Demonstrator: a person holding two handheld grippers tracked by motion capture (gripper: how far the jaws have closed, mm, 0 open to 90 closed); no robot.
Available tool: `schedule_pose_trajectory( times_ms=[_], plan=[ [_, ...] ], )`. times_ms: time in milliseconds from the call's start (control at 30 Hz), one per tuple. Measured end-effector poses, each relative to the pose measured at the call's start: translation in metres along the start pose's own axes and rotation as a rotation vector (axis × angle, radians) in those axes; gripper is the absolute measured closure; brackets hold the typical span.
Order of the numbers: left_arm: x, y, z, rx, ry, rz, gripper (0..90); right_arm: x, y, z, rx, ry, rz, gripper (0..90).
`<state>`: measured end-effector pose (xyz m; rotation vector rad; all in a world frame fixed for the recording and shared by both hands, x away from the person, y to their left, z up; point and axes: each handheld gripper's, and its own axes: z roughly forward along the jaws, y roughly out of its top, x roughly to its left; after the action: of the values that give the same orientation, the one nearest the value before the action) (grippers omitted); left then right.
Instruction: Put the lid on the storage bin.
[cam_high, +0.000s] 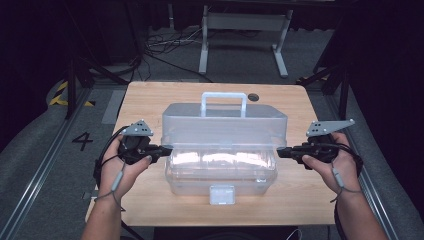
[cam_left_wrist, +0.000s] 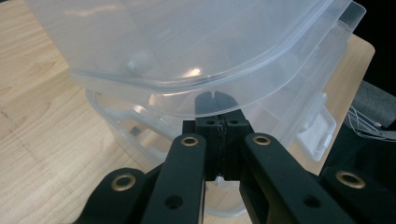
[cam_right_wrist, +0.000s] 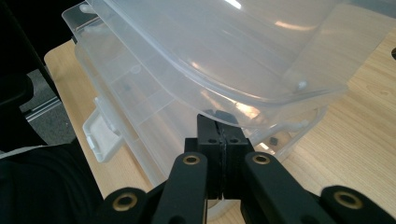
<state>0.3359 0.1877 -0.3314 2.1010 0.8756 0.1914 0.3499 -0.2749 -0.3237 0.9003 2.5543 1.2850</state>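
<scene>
A clear plastic toolbox (cam_high: 222, 175) stands in the middle of the wooden table (cam_high: 150, 100). Its domed lid (cam_high: 225, 125) with a white handle (cam_high: 223, 102) is raised at the front, apart from the base. My left gripper (cam_high: 167, 149) is shut, its tips tucked under the lid's left rim. At the opposite end my right gripper (cam_high: 280, 151) is shut too, under the right rim. In the left gripper view the closed gripper (cam_left_wrist: 220, 122) pokes beneath the lid (cam_left_wrist: 187, 42), above the base (cam_left_wrist: 140, 126). In the right gripper view the gripper (cam_right_wrist: 219, 123) sits likewise under the lid (cam_right_wrist: 243, 46).
A white latch (cam_high: 221, 195) hangs at the front of the base, near the table's front edge. Bare wood lies to either side of the box. Beyond the table are cables and a metal stand (cam_high: 245, 30) on the floor.
</scene>
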Motion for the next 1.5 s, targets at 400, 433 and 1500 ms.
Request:
schedule_pose_trajectory(
  times_ms=[400,433,1500],
  plan=[
    [0.001,-0.002,0.002,0.071,-0.022,0.005,87.4,0.001,-0.001,0.002,0.069,0.016,-0.007,89.5],
    [0.001,-0.002,0.002,0.071,-0.022,0.005,87.4,0.001,-0.001,0.002,0.069,0.016,-0.007,89.5],
    [0.001,-0.006,0.008,0.203,-0.047,0.033,86.9,0.001,-0.005,0.013,0.214,0.049,-0.017,88.6]
  ],
)
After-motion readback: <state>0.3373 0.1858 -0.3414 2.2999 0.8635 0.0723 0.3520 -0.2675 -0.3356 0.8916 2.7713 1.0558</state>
